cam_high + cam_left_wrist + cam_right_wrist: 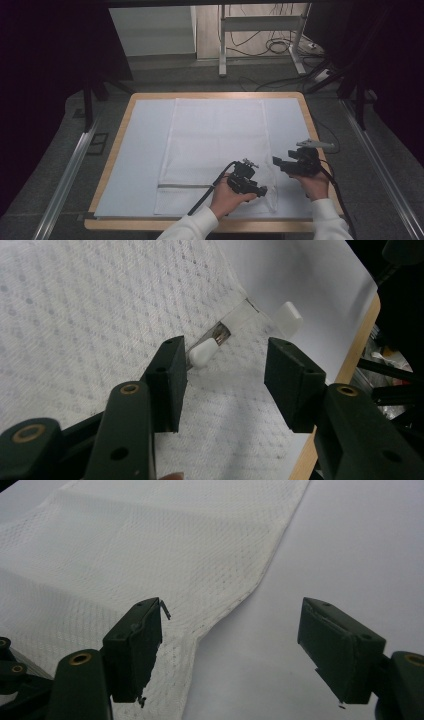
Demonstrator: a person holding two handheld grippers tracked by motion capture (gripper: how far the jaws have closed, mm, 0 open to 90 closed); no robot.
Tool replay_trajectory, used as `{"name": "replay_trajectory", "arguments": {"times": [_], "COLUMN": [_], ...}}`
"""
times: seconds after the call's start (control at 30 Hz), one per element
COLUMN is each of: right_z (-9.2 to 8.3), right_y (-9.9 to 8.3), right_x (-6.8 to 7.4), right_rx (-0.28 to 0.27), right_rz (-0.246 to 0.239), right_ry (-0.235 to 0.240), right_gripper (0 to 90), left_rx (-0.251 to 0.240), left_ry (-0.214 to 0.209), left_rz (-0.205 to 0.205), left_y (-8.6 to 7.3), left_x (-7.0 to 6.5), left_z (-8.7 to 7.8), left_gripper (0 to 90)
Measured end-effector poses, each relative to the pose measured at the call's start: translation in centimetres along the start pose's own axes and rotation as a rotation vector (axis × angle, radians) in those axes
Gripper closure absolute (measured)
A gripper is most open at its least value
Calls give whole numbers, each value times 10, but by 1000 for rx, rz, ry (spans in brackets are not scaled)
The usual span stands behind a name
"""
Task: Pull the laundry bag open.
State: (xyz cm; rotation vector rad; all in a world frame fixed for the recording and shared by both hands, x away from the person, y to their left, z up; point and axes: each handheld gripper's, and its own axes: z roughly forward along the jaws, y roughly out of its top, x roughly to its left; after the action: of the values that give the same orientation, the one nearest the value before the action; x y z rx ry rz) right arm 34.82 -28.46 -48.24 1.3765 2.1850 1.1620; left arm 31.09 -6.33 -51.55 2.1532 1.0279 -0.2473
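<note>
Wooden-edged worktop (305,107), rectangular with rounded corners. Covered almost edge to edge by a pale blue-white sheet (145,145), flat and smooth. On the sheet, a white mesh laundry bag (215,135), laid flat lengthwise down the middle, reaching from the far edge to the near one. Across the bag's near end, a zip line (182,186), ending at a white zip pull (202,353).

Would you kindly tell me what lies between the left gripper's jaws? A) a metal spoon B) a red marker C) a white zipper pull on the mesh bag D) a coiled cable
C: in the left gripper view, the white zipper pull on the mesh bag sits between the open jaws of the left gripper, close by one of them.
</note>
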Motion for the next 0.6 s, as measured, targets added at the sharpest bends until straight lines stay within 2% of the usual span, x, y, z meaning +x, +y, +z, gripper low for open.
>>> {"name": "replay_trajectory", "arguments": {"times": [0.3, 0.53, 0.6], "right_z": [0, 0, 1], "right_y": [0, 0, 0], "right_x": [0, 0, 0], "right_rx": [3, 6, 10], "right_rz": [-1, 0, 2], "right_ry": [1, 1, 3], "right_gripper": [249, 249, 249], "left_rx": [-6, -16, -21], "left_ry": [-33, -17, -5], "left_rz": [-25, -26, -9], "left_y": [2, 2, 2], "left_x": [2, 3, 0], "left_z": [5, 7, 9], "left_gripper": [553, 645, 668]}}
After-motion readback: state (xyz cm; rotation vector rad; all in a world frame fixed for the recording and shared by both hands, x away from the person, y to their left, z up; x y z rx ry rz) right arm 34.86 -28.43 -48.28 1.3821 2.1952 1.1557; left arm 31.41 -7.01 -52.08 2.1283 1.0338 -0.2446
